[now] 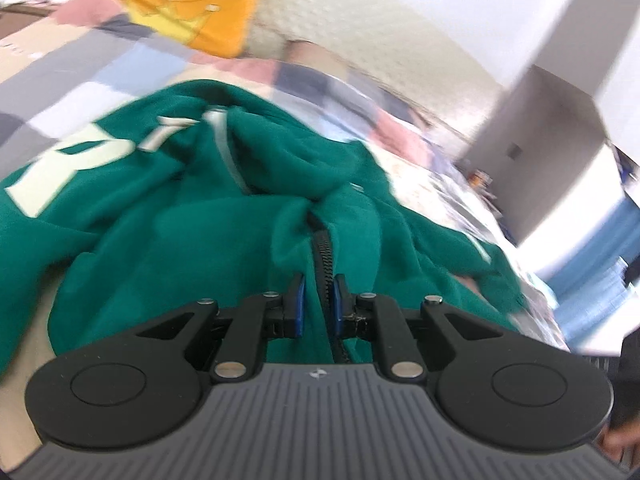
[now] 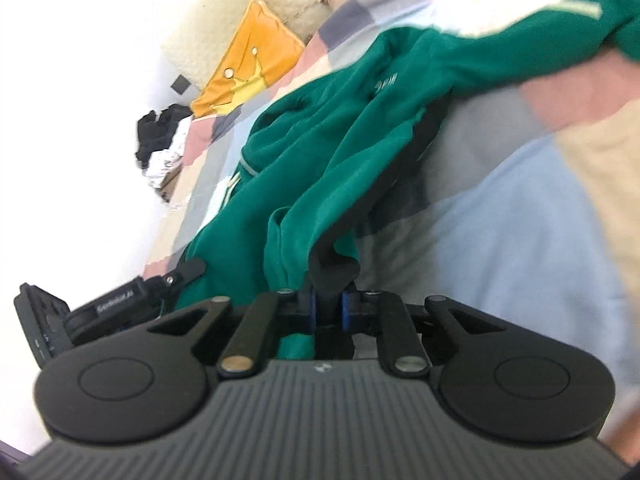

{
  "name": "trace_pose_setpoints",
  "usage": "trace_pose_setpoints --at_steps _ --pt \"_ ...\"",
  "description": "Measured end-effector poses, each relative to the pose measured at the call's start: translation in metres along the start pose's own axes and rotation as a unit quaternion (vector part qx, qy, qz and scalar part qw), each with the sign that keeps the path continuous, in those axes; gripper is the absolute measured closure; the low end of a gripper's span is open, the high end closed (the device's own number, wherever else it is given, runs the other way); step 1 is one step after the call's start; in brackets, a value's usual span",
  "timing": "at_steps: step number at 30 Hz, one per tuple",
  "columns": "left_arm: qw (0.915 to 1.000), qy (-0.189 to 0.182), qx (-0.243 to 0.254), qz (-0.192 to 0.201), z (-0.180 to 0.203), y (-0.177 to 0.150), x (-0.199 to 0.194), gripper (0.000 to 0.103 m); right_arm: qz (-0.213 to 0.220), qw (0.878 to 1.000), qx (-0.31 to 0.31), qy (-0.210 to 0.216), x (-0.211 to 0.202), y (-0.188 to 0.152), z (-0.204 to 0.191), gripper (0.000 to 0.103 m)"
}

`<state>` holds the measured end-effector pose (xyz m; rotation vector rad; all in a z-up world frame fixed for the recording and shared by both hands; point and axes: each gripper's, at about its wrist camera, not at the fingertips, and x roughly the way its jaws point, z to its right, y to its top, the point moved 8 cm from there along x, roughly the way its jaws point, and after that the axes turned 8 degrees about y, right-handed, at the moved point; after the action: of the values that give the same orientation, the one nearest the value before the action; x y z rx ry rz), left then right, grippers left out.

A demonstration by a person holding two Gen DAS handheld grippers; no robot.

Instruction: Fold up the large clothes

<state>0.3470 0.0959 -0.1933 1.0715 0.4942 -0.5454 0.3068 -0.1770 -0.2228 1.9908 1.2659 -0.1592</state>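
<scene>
Left gripper [image 1: 319,294]: clamped on green jacket [image 1: 192,216] at zipper edge [image 1: 323,256], black teeth running between blue pads [image 1: 299,304]. Cloth bunched right at fingertips, spreading up and left from there. White lettering [image 1: 68,160] on fabric to upper left, white stripe [image 1: 224,148] near middle. Jacket draped over checked bedspread [image 1: 80,92]; orange pillow [image 1: 188,12] far behind, up by headboard.

Right gripper [image 2: 329,300]: pinched tight on jacket [image 2: 320,148], dark trim [image 2: 332,276] of hem squeezed between pads, green fold beside it. Fabric rising from fingertips, stretched diagonally up and right, sleeve [image 2: 560,28] trailing to top right corner. Lifted part clear of bedspread [image 2: 500,220], shadow underneath. Left gripper [image 2: 176,280] visible at lower left, touching same jacket edge. Pillow [image 2: 256,60] and dark clothes pile [image 2: 164,140] further back at left. Heavy motion blur in both views, fine detail unreadable.
</scene>
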Motion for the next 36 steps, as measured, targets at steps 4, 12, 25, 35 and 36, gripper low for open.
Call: trace_pose_setpoints --at_steps 4,12,25,35,36 --pt "0.9988 -0.013 0.038 -0.03 0.026 -0.028 -0.008 0.087 -0.009 0.999 -0.013 -0.046 -0.035 0.0 0.007 0.09" --pt "0.9816 0.045 0.125 -0.137 0.052 -0.107 0.028 0.087 -0.062 0.984 0.025 -0.168 -0.04 -0.033 0.063 0.09" --pt "0.9814 0.048 0.126 -0.136 0.053 -0.113 0.033 0.061 -0.034 0.977 0.048 -0.206 -0.035 -0.041 0.072 0.075" --pt "0.9908 0.032 0.119 -0.058 0.059 -0.086 -0.001 0.045 0.059 0.985 -0.053 -0.151 -0.023 -0.005 -0.002 0.039" --pt "0.9917 0.035 0.113 -0.05 0.057 -0.082 -0.005 0.045 0.065 0.986 -0.057 -0.141 -0.018 -0.001 -0.01 0.039"
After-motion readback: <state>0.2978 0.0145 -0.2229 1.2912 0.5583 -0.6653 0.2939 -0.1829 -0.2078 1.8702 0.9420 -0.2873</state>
